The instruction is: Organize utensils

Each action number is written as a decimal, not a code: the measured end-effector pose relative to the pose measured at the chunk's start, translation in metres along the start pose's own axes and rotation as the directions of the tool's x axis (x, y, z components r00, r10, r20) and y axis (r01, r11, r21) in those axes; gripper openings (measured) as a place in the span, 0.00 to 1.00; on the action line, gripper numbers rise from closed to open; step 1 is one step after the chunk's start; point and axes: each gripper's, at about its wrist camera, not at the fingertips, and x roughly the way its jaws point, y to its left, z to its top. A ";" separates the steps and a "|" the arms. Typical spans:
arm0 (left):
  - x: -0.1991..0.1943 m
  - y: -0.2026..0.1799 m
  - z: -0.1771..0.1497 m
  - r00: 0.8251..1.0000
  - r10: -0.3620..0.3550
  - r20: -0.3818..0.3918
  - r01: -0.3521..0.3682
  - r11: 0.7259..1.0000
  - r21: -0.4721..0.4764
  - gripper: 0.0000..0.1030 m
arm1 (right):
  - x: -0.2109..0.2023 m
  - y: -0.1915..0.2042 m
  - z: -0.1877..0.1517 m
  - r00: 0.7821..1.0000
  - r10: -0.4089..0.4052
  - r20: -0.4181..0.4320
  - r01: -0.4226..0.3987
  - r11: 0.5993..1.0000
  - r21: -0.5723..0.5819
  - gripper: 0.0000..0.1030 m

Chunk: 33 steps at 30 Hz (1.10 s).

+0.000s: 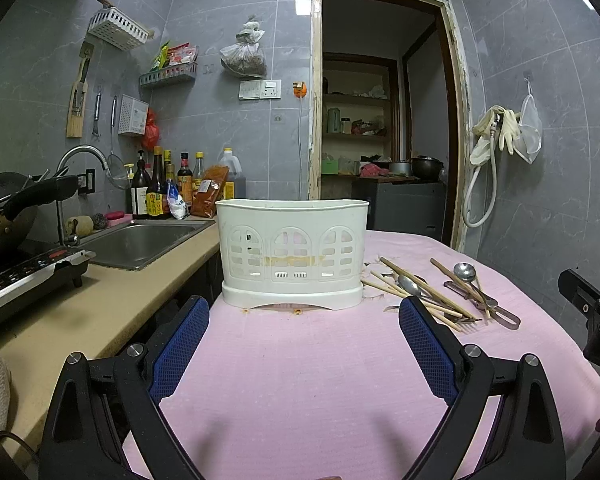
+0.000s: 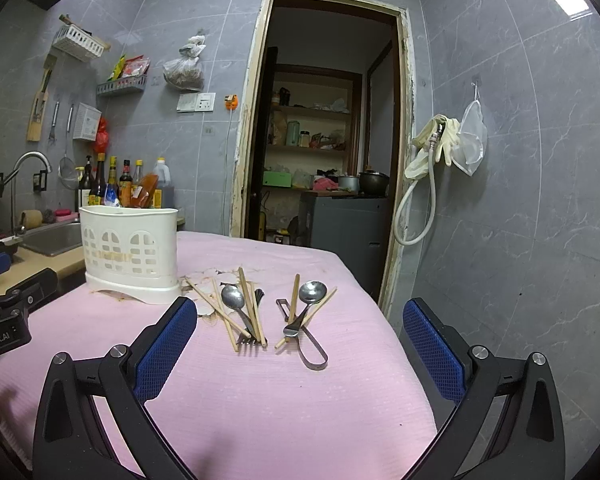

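The bench (image 2: 300, 392) has a pink cloth on it, soft and matt with a fine bumpy weave. The white holder (image 1: 292, 252) is smooth plastic, a bit dull, with a brownish stain across its front. The two spoons (image 2: 314, 292) are shiny metal. The chopsticks (image 2: 252, 304) look like pale, matt wood. The right tongs (image 2: 300, 316) are black matt plastic with blue pads (image 2: 434, 348) that have a rough mesh pattern, and the left tongs (image 1: 304, 316) look the same. The sink (image 1: 140, 240) is dull grey metal.
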 end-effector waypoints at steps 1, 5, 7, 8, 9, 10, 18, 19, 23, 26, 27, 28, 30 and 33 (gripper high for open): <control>0.001 0.000 0.000 1.000 0.000 -0.003 0.000 1.000 0.000 0.91 | 0.000 0.000 0.000 1.000 0.001 -0.001 -0.001 1.000 0.000 1.00; 0.004 0.000 0.002 1.000 -0.001 -0.009 0.001 1.000 0.006 0.91 | 0.000 0.000 0.000 1.000 0.001 -0.003 -0.001 1.000 0.005 1.00; 0.005 0.000 0.004 1.000 -0.007 -0.011 0.007 1.000 0.008 0.91 | 0.001 -0.002 -0.001 1.000 0.002 -0.006 -0.002 1.000 0.009 1.00; 0.006 0.000 0.006 1.000 -0.016 -0.011 0.016 1.000 0.009 0.91 | 0.002 -0.003 0.000 1.000 0.002 -0.006 -0.002 1.000 0.010 1.00; 0.007 0.000 0.009 1.000 -0.028 -0.010 0.028 1.000 0.010 0.91 | 0.003 -0.005 0.001 1.000 0.006 -0.007 -0.006 1.000 0.012 1.00; 0.009 0.000 0.012 0.999 -0.041 -0.010 0.041 0.999 0.009 0.91 | 0.004 -0.007 0.001 1.000 0.010 -0.006 -0.010 1.000 0.013 1.00; 0.035 -0.017 0.037 0.973 -0.217 -0.079 0.218 0.976 0.003 0.91 | 0.021 -0.039 0.014 0.998 0.060 -0.038 -0.059 0.998 0.029 1.00; 0.041 -0.021 0.039 0.966 -0.240 -0.100 0.241 0.971 -0.002 0.91 | 0.025 -0.046 0.016 0.997 0.067 -0.048 -0.065 0.997 0.037 1.00; 0.068 -0.035 0.049 0.935 -0.307 -0.177 0.305 0.951 -0.043 0.90 | 0.043 -0.072 0.022 0.990 0.101 -0.095 -0.095 0.993 0.069 1.00; 0.086 -0.041 0.055 0.917 -0.333 -0.219 0.324 0.943 -0.074 0.90 | 0.062 -0.088 0.024 0.978 0.147 -0.149 -0.135 0.987 0.087 1.00; 0.093 -0.043 0.057 0.910 -0.339 -0.238 0.329 0.941 -0.081 0.89 | 0.068 -0.092 0.025 0.973 0.159 -0.169 -0.145 0.985 0.090 1.00; 0.100 -0.046 0.058 0.902 -0.344 -0.260 0.332 0.939 -0.090 0.87 | 0.075 -0.095 0.025 0.966 0.176 -0.189 -0.161 0.983 0.092 1.00; 0.114 -0.050 0.059 0.883 -0.355 -0.308 0.337 0.935 -0.111 0.80 | 0.091 -0.099 0.026 0.949 0.218 -0.227 -0.201 0.975 0.093 1.00; 0.134 -0.054 0.057 0.852 -0.364 -0.376 0.336 0.932 -0.138 0.65 | 0.116 -0.102 0.024 0.918 0.273 -0.287 -0.255 0.962 0.100 0.99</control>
